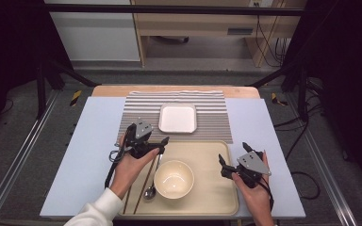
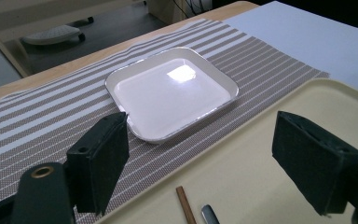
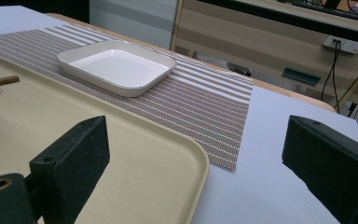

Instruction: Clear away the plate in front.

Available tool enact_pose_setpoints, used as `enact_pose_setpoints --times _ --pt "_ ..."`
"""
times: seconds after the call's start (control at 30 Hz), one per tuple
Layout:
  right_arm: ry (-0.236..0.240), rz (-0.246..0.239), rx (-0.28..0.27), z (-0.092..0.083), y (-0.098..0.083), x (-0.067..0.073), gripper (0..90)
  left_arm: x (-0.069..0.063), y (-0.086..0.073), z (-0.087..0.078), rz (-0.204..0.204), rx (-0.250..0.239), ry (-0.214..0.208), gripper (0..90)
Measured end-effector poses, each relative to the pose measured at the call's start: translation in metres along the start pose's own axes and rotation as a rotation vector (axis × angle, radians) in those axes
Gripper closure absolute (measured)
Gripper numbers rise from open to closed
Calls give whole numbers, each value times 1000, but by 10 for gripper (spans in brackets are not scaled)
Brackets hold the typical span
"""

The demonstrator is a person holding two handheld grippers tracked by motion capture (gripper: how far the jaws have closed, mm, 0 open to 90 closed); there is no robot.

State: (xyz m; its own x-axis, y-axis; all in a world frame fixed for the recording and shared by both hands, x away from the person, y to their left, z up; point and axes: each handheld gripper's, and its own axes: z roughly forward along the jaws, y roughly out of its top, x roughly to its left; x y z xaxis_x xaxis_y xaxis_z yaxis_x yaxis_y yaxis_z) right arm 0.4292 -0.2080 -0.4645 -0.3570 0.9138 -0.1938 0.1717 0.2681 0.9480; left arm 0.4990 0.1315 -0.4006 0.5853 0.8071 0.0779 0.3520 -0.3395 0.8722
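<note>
High view: chopsticks (image 1: 143, 181) and spoon (image 1: 152, 184) lying lengthwise on tray (image 1: 212, 195), left of bowl (image 1: 173, 179), far ends toward plate (image 1: 177, 118) on mat (image 1: 214, 123). Left tongs (image 1: 156, 143) spread, empty, above those ends; right tongs (image 1: 234, 152) spread at tray's right edge.

Left gripper view: chopstick tip (image 2: 185, 209) between spread jaws.

Right gripper view: jaws wide, empty.

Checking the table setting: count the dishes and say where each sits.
2. A white square plate lies on the striped mat; a cream bowl stands on the tray, beside the spoon.
</note>
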Motion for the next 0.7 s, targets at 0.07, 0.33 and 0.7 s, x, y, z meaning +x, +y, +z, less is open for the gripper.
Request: enact_pose_setpoints --times 0.07,0.33,0.7 --pt "-1 0 -1 0 0 0 75 -1 2 5 12 7 16 183" --pt "-1 -1 -5 -1 0 -1 73 -3 10 19 27 -1 52 196" --pt "-8 -1 -14 -1 1 -3 69 0 27 30 34 16 60 209"
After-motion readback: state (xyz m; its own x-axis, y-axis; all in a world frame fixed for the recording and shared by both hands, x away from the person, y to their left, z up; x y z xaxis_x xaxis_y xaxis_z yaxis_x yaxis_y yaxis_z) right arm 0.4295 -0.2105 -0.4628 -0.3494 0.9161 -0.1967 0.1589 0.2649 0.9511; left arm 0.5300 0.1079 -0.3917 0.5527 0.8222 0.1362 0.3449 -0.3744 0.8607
